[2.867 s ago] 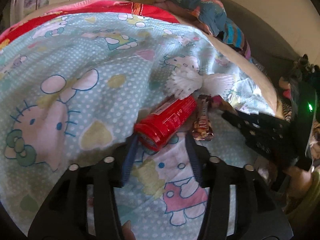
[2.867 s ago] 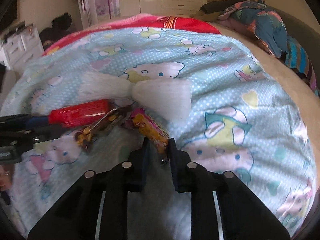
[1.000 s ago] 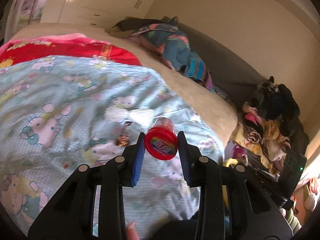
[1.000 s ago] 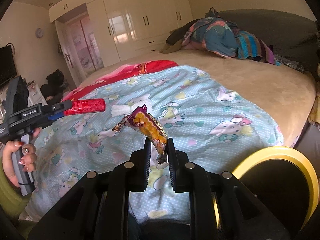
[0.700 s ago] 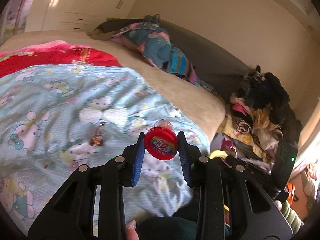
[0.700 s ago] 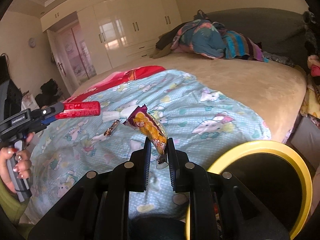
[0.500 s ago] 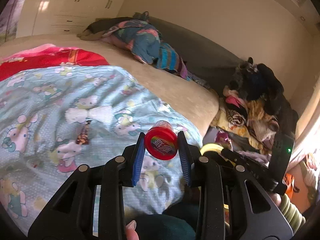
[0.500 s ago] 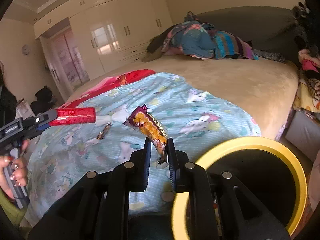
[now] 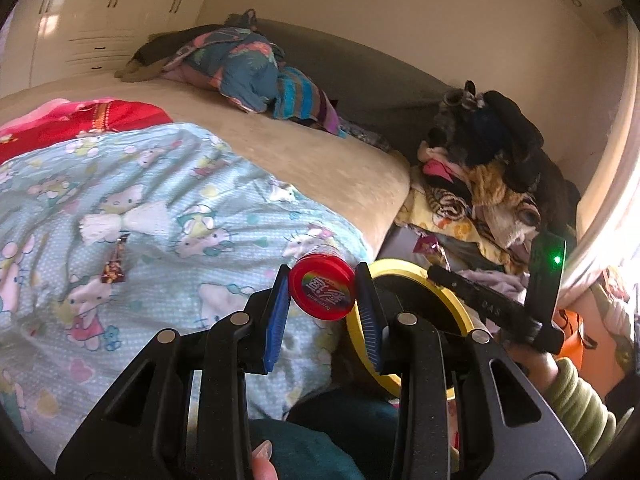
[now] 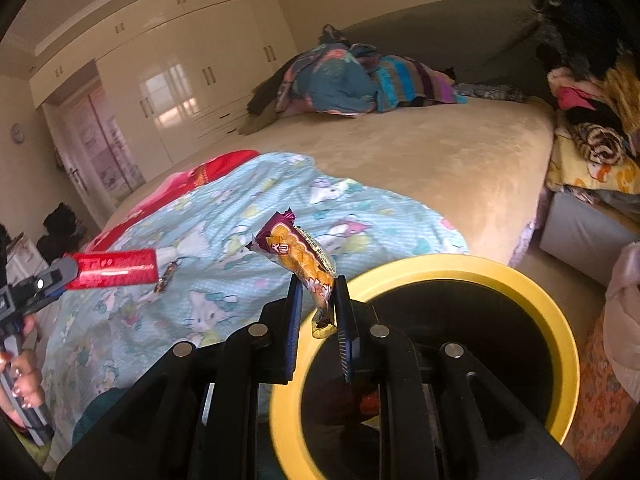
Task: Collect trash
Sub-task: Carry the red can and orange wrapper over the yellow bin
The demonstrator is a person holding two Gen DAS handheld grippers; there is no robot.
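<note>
My left gripper (image 9: 322, 292) is shut on a red snack can (image 9: 322, 286), held end-on above the edge of the bed; the right wrist view shows the red can (image 10: 116, 268) from the side. My right gripper (image 10: 318, 300) is shut on a purple and orange snack wrapper (image 10: 300, 256), which stands up between the pads over the near rim of a yellow-rimmed black bin (image 10: 472, 268). The bin (image 9: 404, 266) sits just behind and right of the can in the left wrist view. A small brown candy wrapper (image 9: 115, 266) and a white tissue bow (image 9: 124, 222) lie on the cartoon-cat blanket (image 9: 168, 200).
A beige bed (image 9: 312, 156) carries bunched clothes (image 9: 256, 72) at its far side. More clothes and plush toys (image 9: 488, 168) are piled on a grey box to the right. A person's hand (image 10: 24, 376) and green sleeve (image 9: 576, 404) grip the gripper handles. White wardrobes (image 10: 192, 76) line the back wall.
Both grippers, still holding the can and the wrapper, have swung right, away from the blanket and toward the bin. The bin's yellow rim has come much further into both views.
</note>
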